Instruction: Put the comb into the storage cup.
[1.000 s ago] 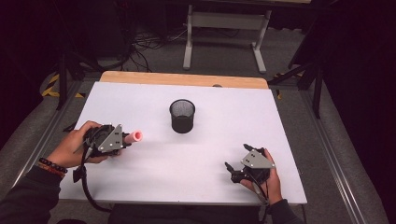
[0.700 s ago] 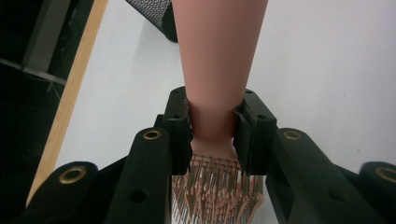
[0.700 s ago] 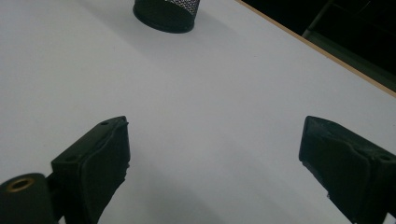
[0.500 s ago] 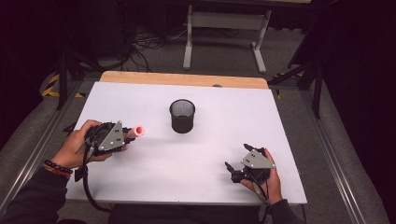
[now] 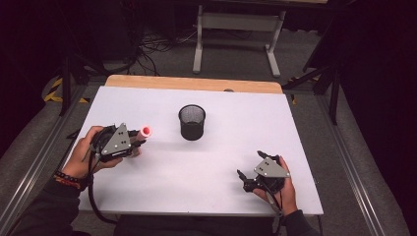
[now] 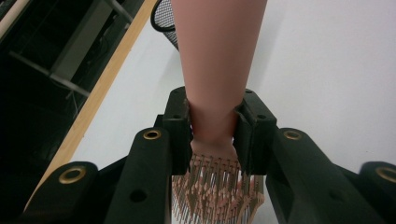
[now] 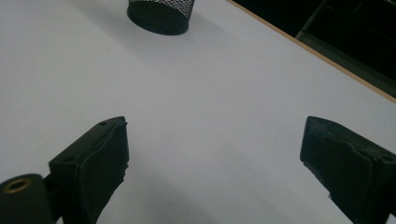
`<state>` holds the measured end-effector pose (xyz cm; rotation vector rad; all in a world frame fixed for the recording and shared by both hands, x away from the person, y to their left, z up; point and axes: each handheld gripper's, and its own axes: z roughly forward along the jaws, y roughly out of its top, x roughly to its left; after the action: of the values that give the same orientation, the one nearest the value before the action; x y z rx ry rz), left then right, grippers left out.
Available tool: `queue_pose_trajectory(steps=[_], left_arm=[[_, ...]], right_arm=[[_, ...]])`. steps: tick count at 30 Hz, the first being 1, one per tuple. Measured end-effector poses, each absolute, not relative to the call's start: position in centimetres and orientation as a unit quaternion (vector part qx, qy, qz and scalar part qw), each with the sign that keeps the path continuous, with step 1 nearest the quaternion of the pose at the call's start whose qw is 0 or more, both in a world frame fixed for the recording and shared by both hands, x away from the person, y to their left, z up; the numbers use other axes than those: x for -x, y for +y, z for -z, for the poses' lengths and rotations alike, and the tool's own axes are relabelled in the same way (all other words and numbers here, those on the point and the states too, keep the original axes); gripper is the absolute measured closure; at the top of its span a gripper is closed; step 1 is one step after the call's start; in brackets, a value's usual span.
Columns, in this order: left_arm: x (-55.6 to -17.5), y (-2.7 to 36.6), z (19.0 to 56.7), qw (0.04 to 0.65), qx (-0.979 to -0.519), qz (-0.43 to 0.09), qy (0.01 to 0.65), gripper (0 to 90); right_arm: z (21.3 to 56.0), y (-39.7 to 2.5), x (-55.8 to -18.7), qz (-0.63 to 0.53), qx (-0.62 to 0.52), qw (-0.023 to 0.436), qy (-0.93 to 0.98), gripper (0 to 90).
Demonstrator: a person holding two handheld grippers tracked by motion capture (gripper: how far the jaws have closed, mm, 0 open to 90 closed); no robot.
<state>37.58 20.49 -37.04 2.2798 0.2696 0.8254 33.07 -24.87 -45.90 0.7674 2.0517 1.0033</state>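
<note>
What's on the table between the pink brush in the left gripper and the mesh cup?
Nothing: in the high view, bare white table separates the pink brush from the mesh cup.

The high view is dim around the edges: the floor and the room beyond sink into near-black, while the white rectangular surface [image 5: 211,162] is evenly lit from above. The black wire-mesh cup [image 5: 192,122] casts a soft, short shadow toward the camera. The picture is slightly soft and grainy. In the left gripper view, the pink plastic brush handle [image 6: 217,56] is close and blurred, without glare. In the right gripper view, the surface looks bluish grey, and the near black claw tips are out of focus.
</note>
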Motion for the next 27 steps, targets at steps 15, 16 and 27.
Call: queue_pose_trajectory(steps=[15,16,27], left_arm=[[-37.7,19.8,36.9,0.4,-0.852,-0.309,0.137,69.4],[-37.7,19.7,36.9,0.402,-0.851,-0.306,0.142,69.4],[-37.9,19.2,37.0,0.423,-0.842,-0.298,0.15,69.4]], right_arm=[[45.5,-24.6,-33.0,-0.403,-0.294,0.367,0.785,5.8],[45.5,-24.6,-33.0,-0.401,-0.293,0.369,0.786,5.8],[45.6,-24.5,-33.0,-0.396,-0.295,0.371,0.787,5.9]])
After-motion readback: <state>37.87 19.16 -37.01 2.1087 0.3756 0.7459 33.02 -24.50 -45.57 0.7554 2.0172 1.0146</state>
